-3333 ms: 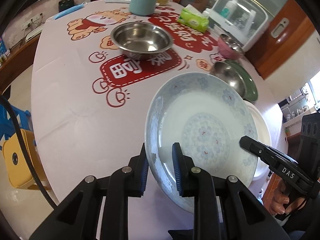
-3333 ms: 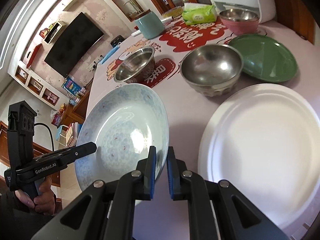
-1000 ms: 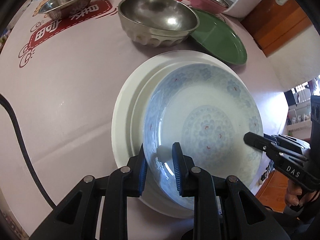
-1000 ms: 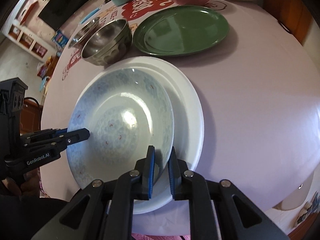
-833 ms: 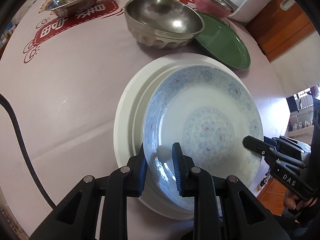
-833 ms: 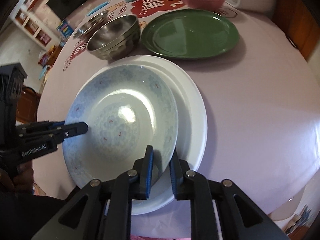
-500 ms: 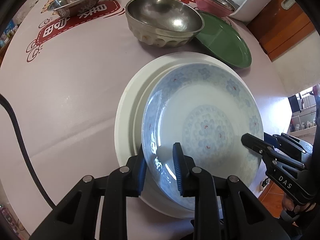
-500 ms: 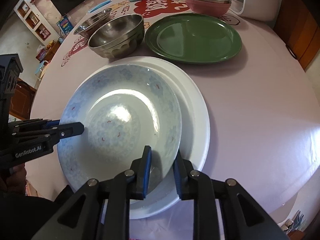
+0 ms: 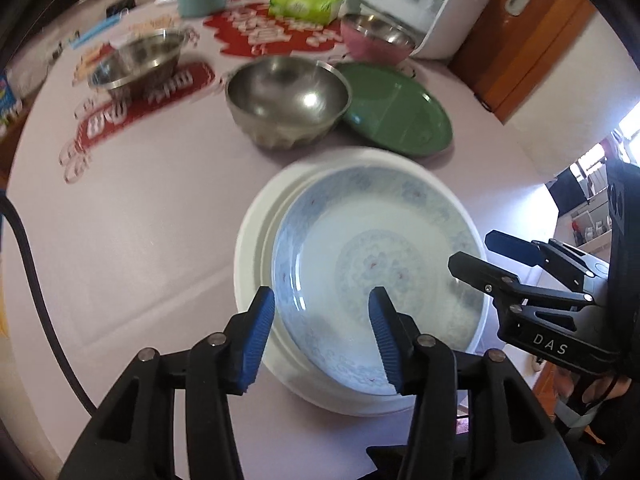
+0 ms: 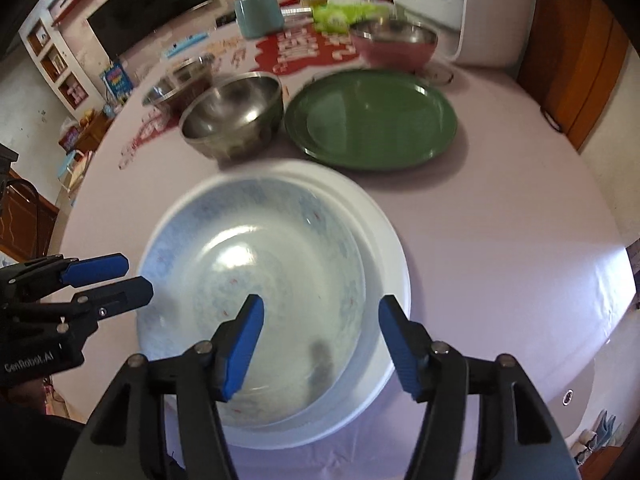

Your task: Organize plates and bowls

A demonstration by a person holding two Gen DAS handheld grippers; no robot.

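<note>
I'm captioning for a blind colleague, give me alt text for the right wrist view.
The right gripper, jaws opening and empty, hovers over a blue-patterned plate stacked on a white plate. Beyond sit a steel bowl and a green plate.

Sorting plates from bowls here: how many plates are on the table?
3: the patterned plate sits on the white plate nearest the cameras; the green plate lies beyond them. None seems hidden.
</note>
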